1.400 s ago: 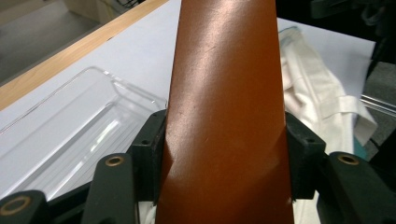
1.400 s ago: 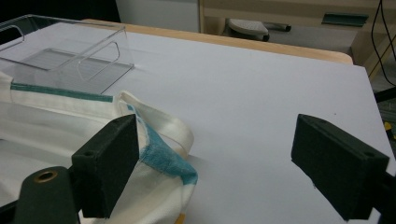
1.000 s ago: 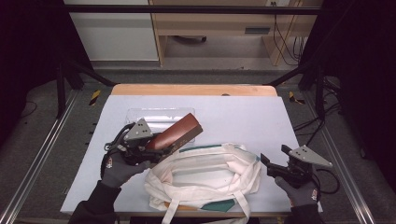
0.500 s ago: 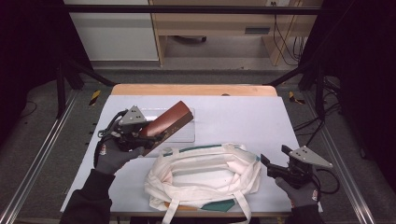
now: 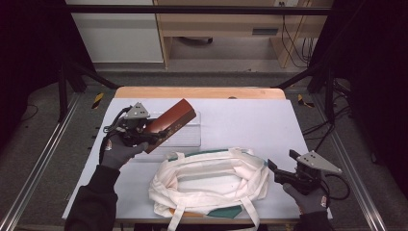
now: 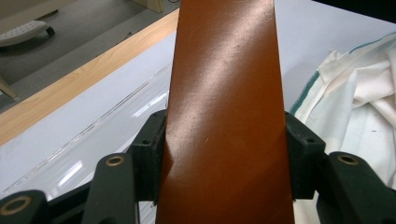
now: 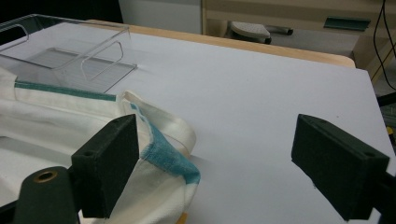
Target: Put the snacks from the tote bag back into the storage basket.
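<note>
Nearest the person, at the front right of the white-topped table (image 5: 250, 120), the right gripper (image 5: 280, 172) sits low in a gloved hand, its two black jaws spread wide with nothing between them. In the right gripper view the left jaw stands just beside the rim of the bag, and I cannot tell whether it touches the cloth; the right jaw is over bare table.

Just left of that gripper lies the cream cloth tote bag with teal trim (image 5: 209, 185), slumped flat with its mouth open upward and its straps trailing toward the front edge of the table (image 7: 154, 140).

Farther back on the left side, the left gripper (image 5: 156, 134), held in a gloved hand (image 5: 118, 151), has its jaws closed against the two long edges of a flat reddish-brown leather-look case (image 5: 169, 124). The case is lifted off the table and slants up toward the far right (image 6: 224, 116).

Beneath and beyond the case rests a clear plastic tray (image 5: 185, 134), lying on the table behind the bag (image 7: 79, 58).

At the far edge runs the table's light wooden border (image 5: 199, 92)
</note>
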Available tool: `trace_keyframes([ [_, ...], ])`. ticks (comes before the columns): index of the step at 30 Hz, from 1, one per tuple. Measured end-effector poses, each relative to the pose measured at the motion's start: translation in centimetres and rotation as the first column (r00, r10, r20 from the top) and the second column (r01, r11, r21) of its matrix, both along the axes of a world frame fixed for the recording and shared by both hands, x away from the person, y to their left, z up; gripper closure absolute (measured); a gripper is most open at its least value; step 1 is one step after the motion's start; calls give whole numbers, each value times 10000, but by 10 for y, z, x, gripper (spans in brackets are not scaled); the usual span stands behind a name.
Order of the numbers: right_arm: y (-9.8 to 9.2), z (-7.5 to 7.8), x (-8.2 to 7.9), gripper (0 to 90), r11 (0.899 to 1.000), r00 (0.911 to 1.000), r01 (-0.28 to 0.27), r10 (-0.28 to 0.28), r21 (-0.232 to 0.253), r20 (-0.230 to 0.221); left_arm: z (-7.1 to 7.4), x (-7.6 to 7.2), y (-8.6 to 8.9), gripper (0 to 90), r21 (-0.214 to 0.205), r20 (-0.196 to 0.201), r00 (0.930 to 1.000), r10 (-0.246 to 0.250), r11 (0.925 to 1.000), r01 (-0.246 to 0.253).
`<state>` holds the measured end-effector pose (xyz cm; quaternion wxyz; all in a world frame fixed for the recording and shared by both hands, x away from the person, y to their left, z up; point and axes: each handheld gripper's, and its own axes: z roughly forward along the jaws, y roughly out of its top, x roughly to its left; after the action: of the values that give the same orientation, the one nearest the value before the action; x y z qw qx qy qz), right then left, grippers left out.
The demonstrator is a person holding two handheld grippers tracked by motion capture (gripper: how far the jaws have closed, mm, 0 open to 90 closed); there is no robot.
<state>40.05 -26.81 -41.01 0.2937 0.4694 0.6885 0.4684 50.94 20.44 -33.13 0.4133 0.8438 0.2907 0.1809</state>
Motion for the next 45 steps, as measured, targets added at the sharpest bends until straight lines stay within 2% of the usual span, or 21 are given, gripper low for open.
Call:
trace_keyframes([
  [4, 0, 0, 0, 153, 10000, 10000, 2, -2, -66, -1, -1, 10, 5, 428, 186, -103, 9998, 143, 9997, -142],
  [10, 1, -1, 1, 152, 10000, 10000, 10, -10, -75, -10, -3, 16, 11, 427, 276, -141, 9998, 170, 9995, -166],
  [14, 2, -1, 1, 151, 10000, 10000, 12, -12, -82, -16, -6, 20, 13, 427, 517, -131, 9999, 85, 9986, -79],
  [17, 1, -1, 1, 151, 10000, 10000, 15, -15, -73, 5, -7, 23, 18, 428, 501, -168, 9998, 125, 9987, -116],
  [24, 2, -1, 1, 150, 10000, 10000, 10, -10, -85, -1, -13, 34, 22, 427, 912, -220, 9997, 118, 9958, -97],
  [32, 1, -2, 1, 150, 9999, 10000, 0, 0, -122, 6, -24, 48, 25, 428, 956, -432, 9991, 19, 9954, 23],
  [35, 1, -2, 1, 150, 9999, 10000, 11, -11, -100, -13, -28, 52, 24, 428, 1080, -471, 9989, -53, 9941, 103],
  [39, 2, -2, 1, 150, 9999, 10000, -31, 30, -123, -20, -33, 55, 22, 428, 970, -508, 9986, -165, 9951, 213],
  [45, 2, -2, 2, 150, 9999, 10000, -38, 38, -133, -32, -39, 60, 17, 428, 1068, -577, 9980, -244, 9938, 305],
])
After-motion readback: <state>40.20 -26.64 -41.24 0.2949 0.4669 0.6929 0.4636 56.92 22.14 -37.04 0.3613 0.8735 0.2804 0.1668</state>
